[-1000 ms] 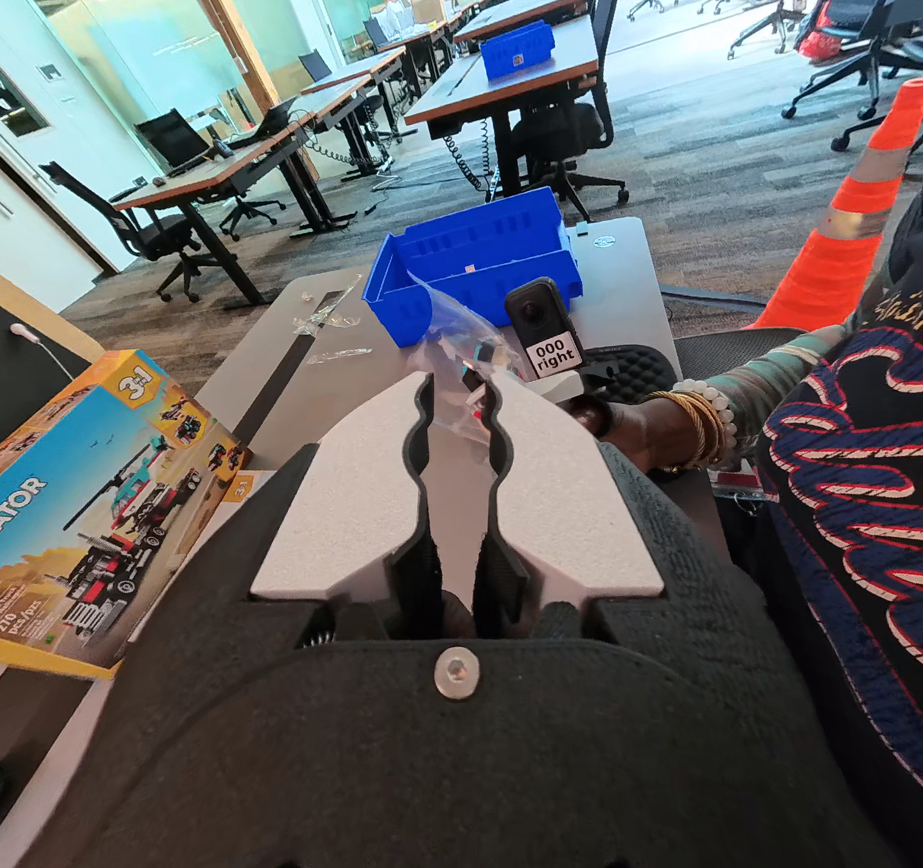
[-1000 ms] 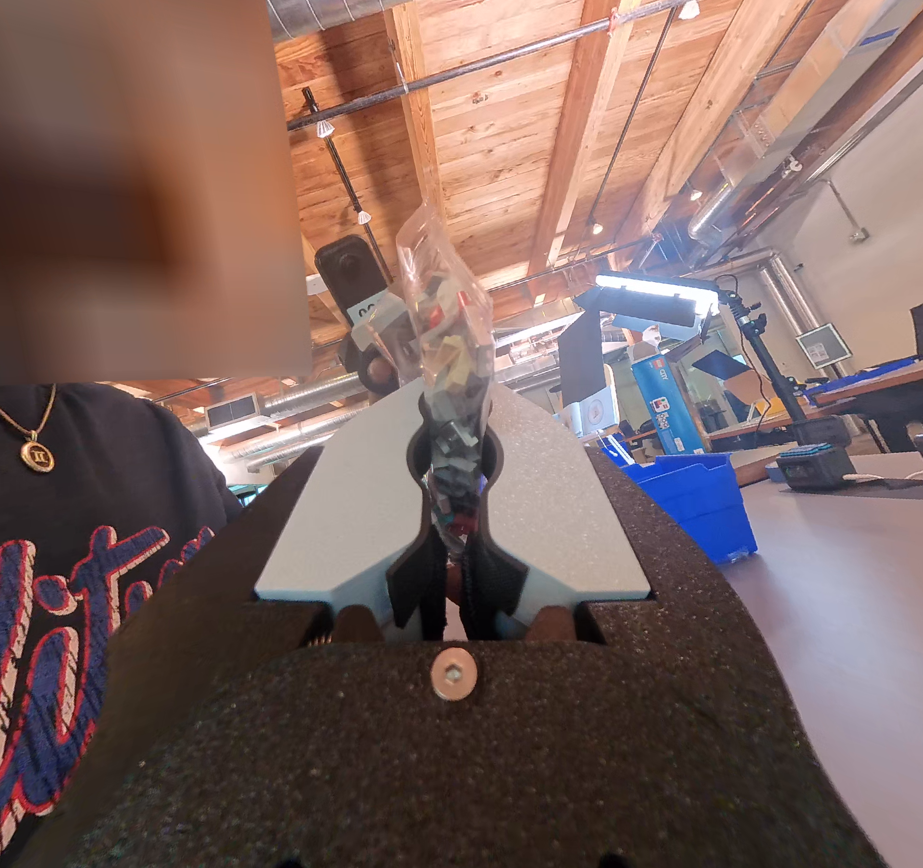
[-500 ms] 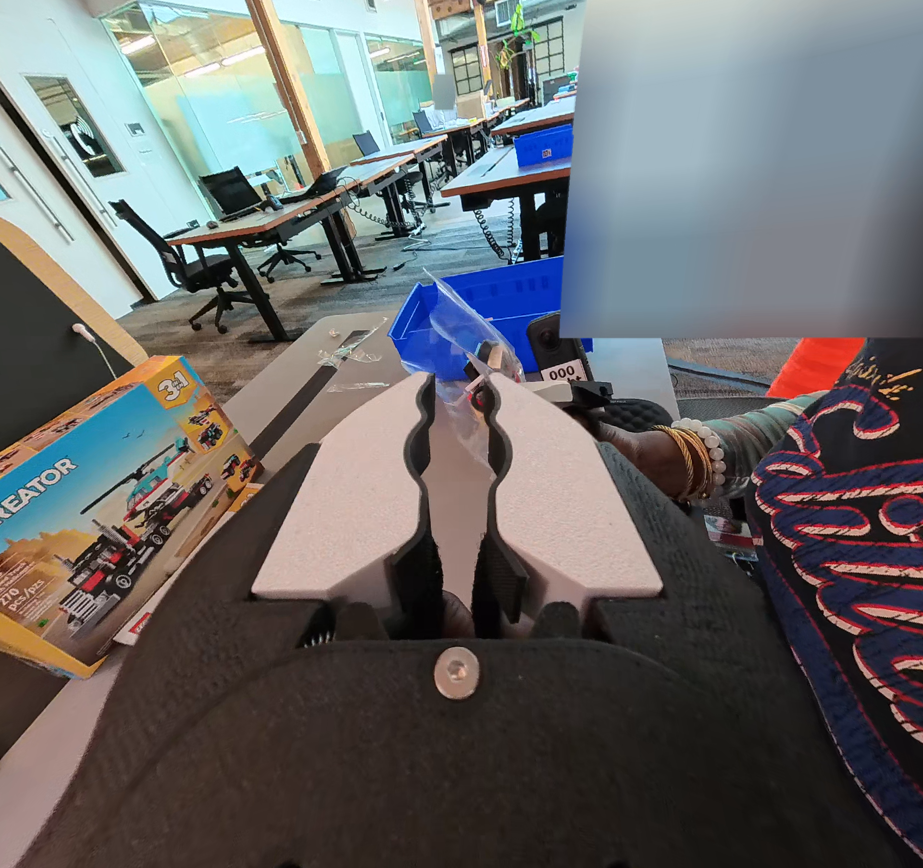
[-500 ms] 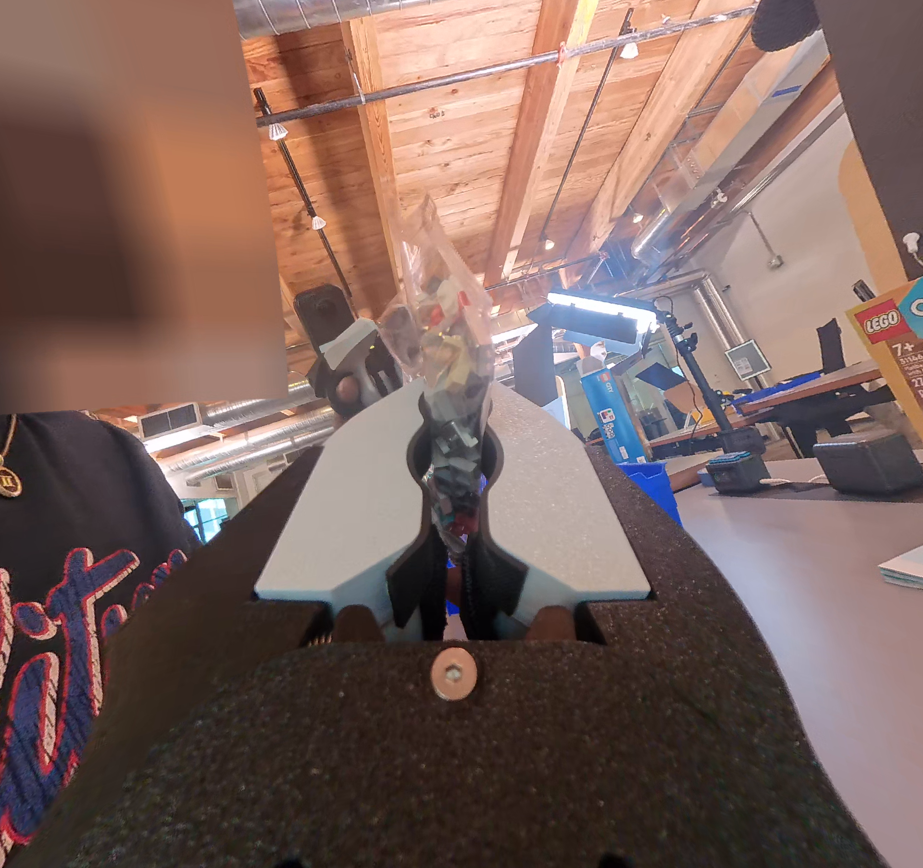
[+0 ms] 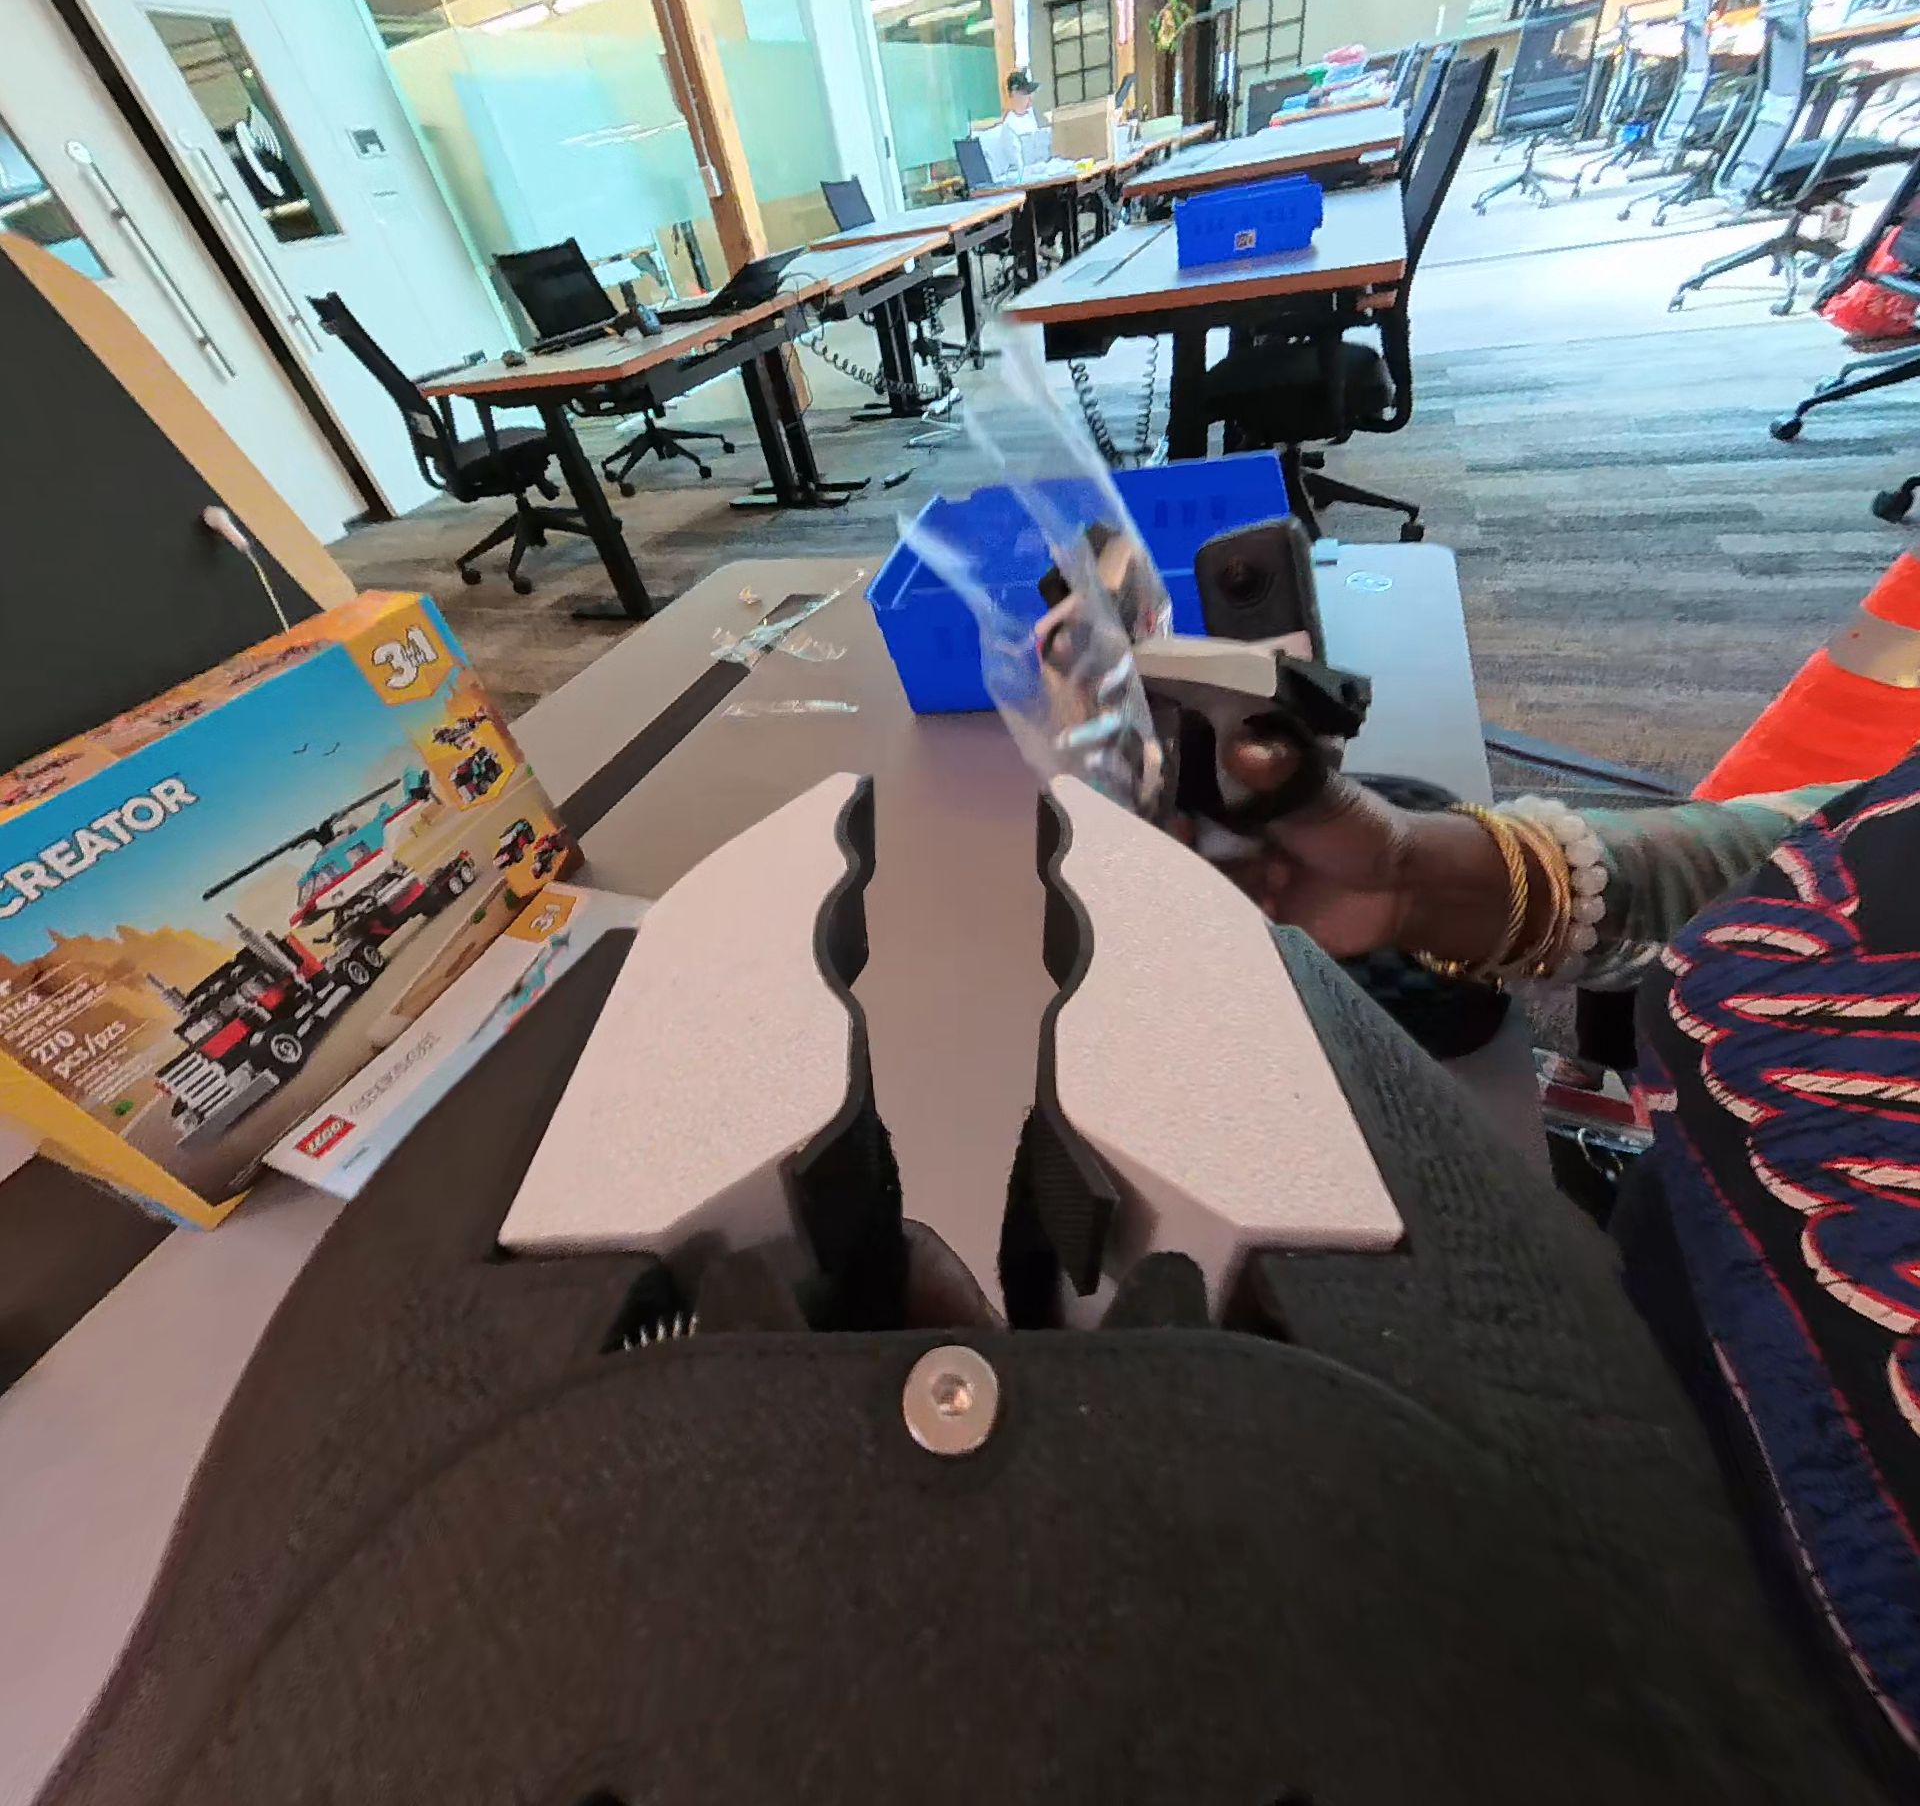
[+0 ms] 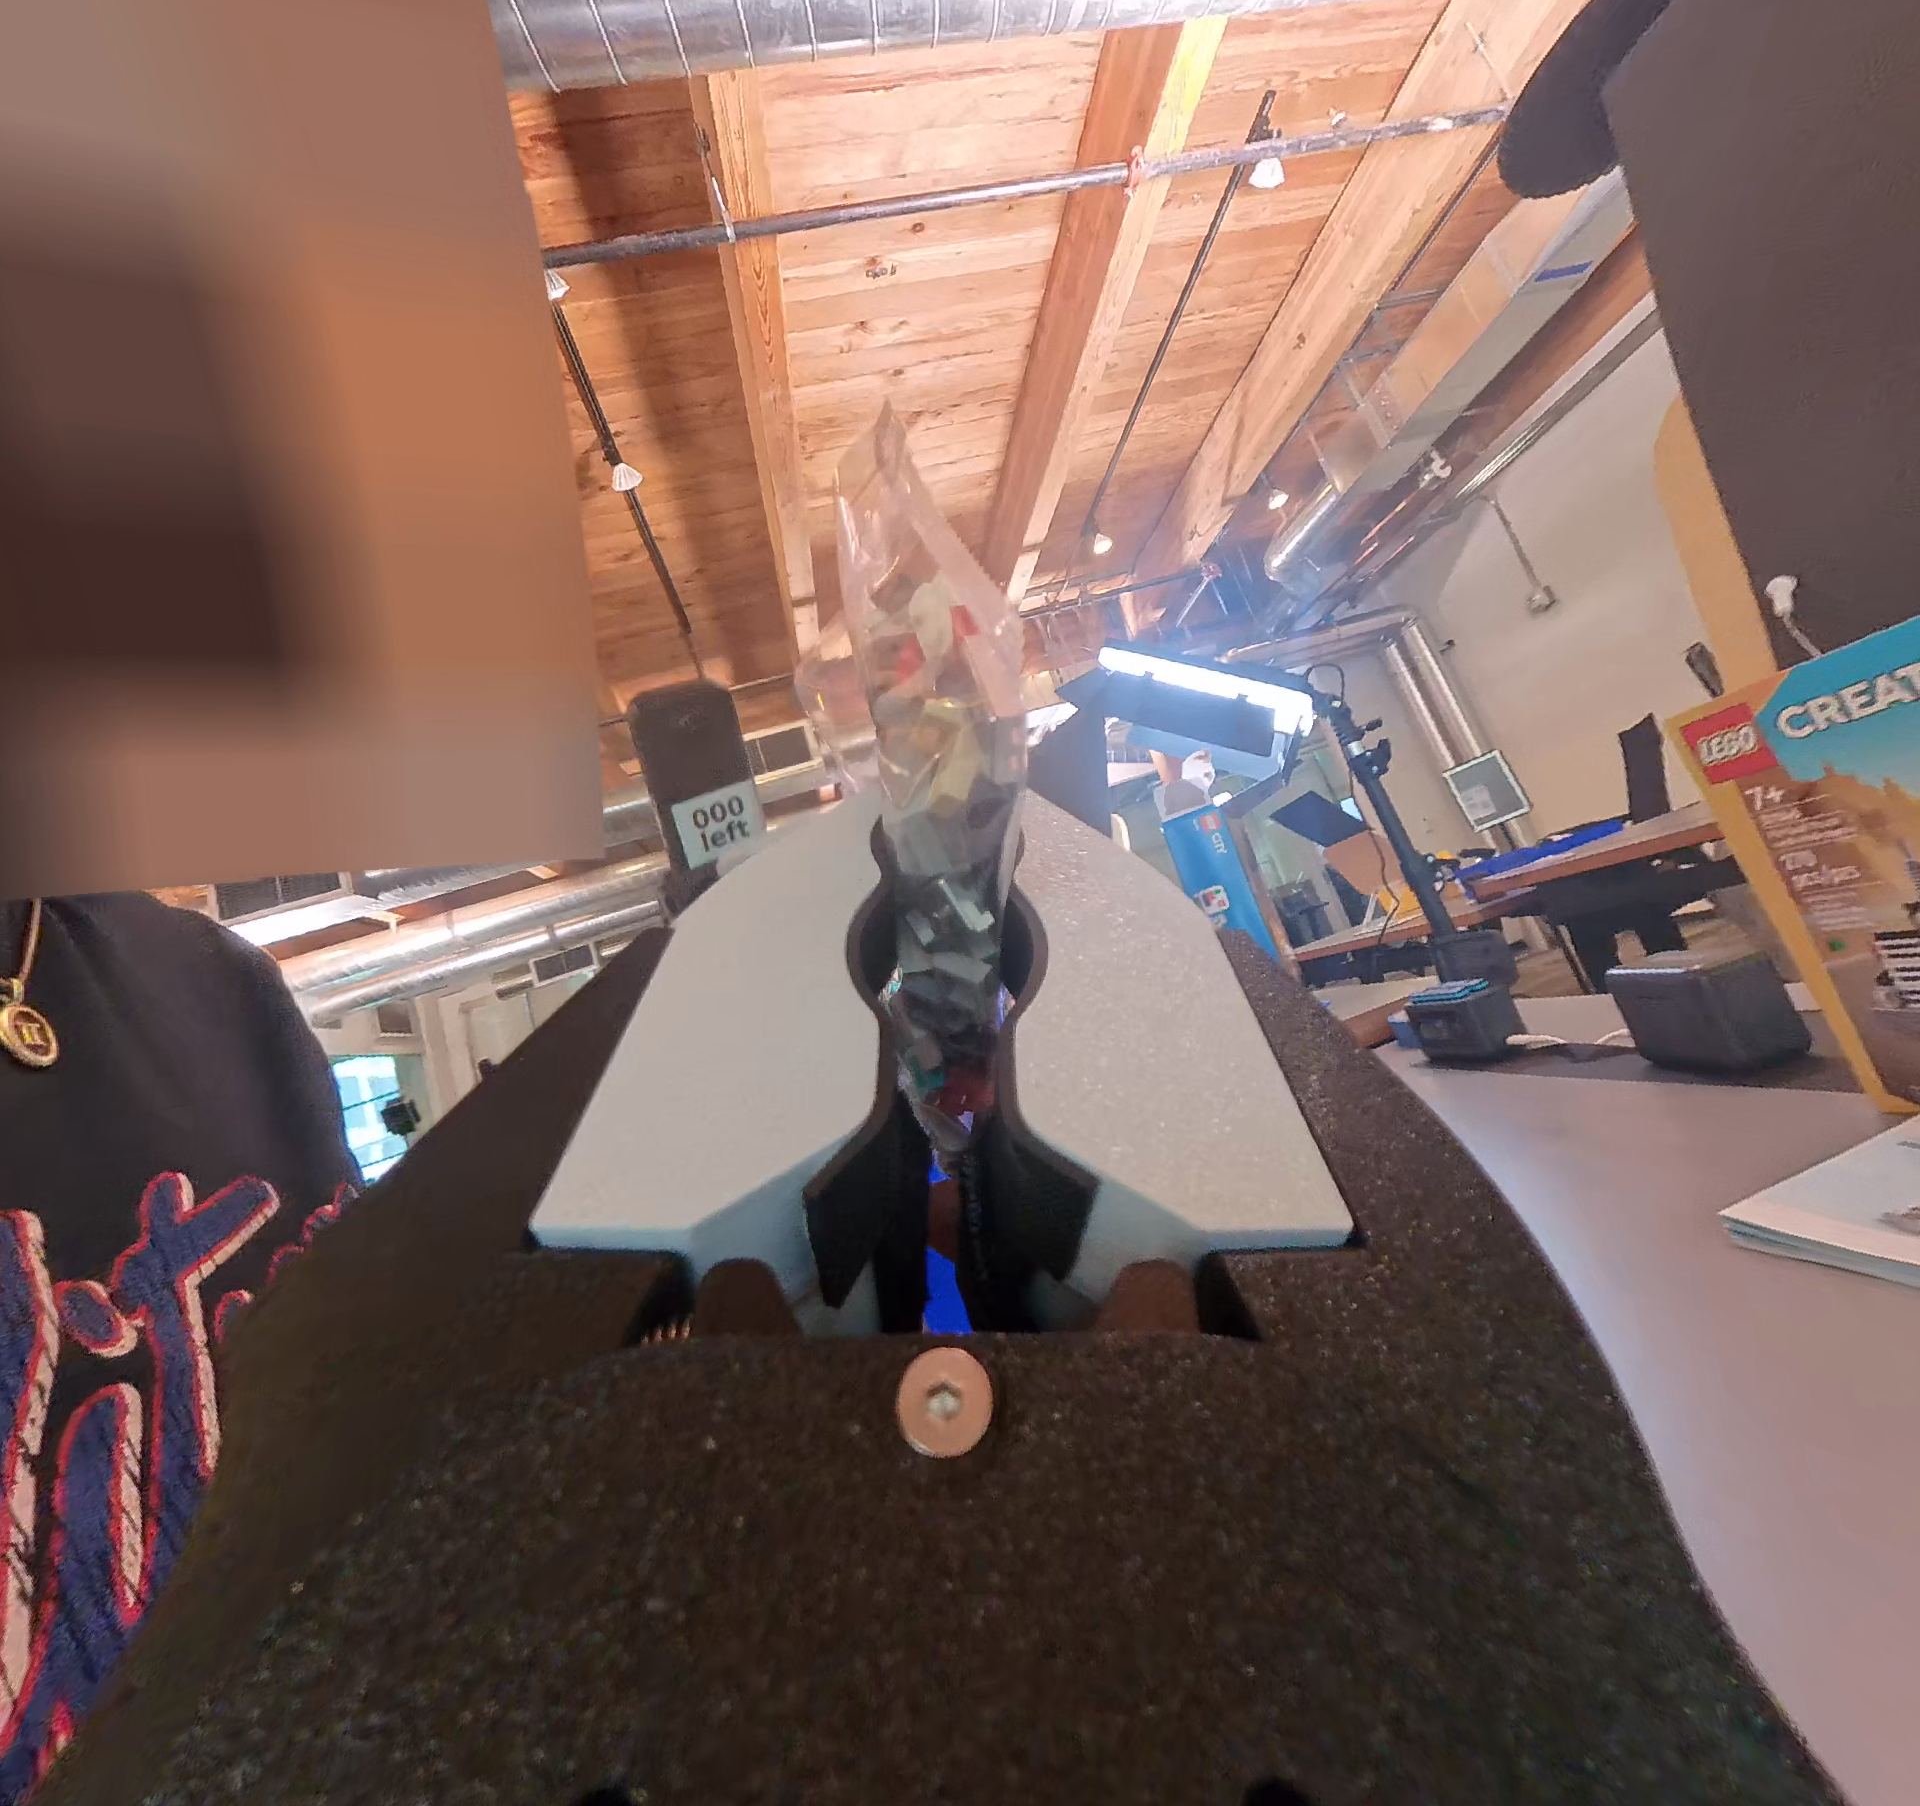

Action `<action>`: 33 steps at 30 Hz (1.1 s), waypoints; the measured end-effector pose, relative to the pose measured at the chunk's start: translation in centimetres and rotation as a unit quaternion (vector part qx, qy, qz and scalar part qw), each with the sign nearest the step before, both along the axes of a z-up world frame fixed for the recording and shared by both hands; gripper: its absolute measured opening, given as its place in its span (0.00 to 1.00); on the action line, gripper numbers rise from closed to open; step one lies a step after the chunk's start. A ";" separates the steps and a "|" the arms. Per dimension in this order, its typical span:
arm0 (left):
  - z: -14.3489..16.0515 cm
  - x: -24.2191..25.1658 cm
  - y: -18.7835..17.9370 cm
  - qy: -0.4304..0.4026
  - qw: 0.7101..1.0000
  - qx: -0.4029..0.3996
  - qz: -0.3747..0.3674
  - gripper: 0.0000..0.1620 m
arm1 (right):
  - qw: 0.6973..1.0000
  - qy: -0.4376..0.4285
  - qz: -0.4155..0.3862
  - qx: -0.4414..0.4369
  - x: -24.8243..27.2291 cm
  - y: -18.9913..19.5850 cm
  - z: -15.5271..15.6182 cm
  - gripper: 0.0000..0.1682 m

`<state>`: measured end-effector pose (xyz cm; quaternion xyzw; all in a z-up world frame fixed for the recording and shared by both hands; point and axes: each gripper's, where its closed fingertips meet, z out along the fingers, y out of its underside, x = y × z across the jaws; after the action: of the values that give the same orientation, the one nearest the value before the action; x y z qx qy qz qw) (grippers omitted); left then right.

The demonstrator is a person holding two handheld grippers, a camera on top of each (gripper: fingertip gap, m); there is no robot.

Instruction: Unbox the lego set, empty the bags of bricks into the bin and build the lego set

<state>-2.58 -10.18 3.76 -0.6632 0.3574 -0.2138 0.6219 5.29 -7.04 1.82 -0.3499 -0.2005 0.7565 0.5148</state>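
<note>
My right gripper [image 6: 945, 821] is shut on a clear bag of bricks [image 6: 925, 707] and holds it upright in the air. The bag's top sticks out above the fingertips. In the left wrist view the bag [image 5: 1091, 655] and the right gripper [image 5: 1195, 707] hang just in front of the blue bin [image 5: 956, 603]. My left gripper [image 5: 954, 800] is open and empty, low over the table, a little left of and below the bag. The lego box [image 5: 239, 883] stands at the left with the booklet [image 5: 436, 1060] beside it.
Torn clear plastic strips [image 5: 779, 634] lie on the grey table [image 5: 644, 738] left of the bin. An orange cone [image 5: 1829, 717] stands at the right. The person's torso [image 5: 1787, 1081] is close on the right. Black devices [image 6: 1704, 1018] sit near the box [image 6: 1829, 821]. My right fingertips sit around 10 cm from my left ones.
The bag's top stood between my left fingertips before. Now my left jaws are wider and have come away from it; the bag sits up and to their right. The right grasp is unchanged.
</note>
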 end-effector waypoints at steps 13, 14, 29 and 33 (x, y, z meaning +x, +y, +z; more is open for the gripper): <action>-6.0 -2.5 0.4 0.020 0.994 -0.068 0.080 0.23 | 0.979 -0.015 -0.198 0.041 10.5 3.8 3.0 0.08; -6.4 -2.7 0.4 0.018 0.994 -0.072 0.085 0.23 | 0.973 -0.029 -0.224 0.043 11.7 4.2 3.0 0.08; -8.5 -3.9 0.4 0.036 0.986 -0.087 0.136 0.25 | 0.752 -0.311 -0.581 0.002 34.1 8.6 -0.7 0.08; -8.7 -3.9 0.7 0.035 0.986 -0.088 0.141 0.25 | 0.729 -0.392 -0.560 -0.032 36.2 9.9 -3.8 0.08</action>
<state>-6.50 -9.49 -4.95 -0.7660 0.2622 -0.1313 0.5720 41.45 2.89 -2.03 -0.6810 -0.1276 0.1321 0.7089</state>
